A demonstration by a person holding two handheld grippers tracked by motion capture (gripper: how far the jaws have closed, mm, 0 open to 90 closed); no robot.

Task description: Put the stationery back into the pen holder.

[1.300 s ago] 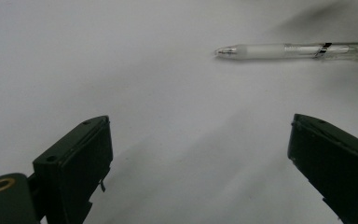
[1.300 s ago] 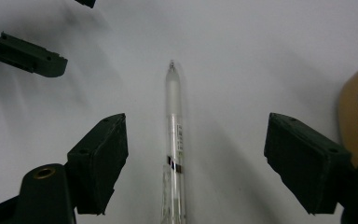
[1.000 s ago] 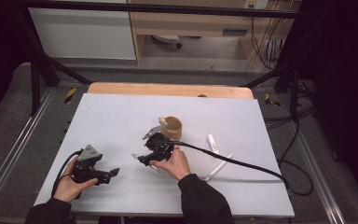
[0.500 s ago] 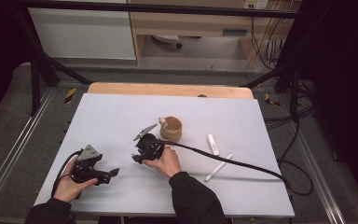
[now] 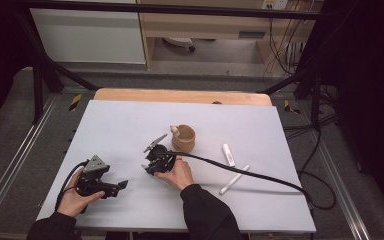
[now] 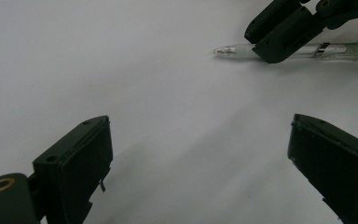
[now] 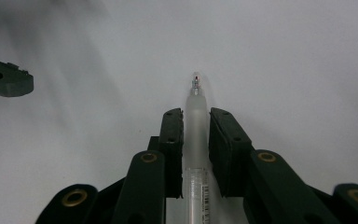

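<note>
White tabletop: your right gripper has just closed on the pen, pinched near its tip at 12 o'clock, so it may pivot; left gripper gapes, empty.

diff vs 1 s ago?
Right tongs slid left, away from the wooden cup, and down to the table; their jaws have just been closing, now around a clear pen lying there. Left tongs, open, the cup and the two white pens stayed put.

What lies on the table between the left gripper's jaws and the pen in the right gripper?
Nothing: in the left gripper view, bare white table runs from the left gripper to the pen.
</note>
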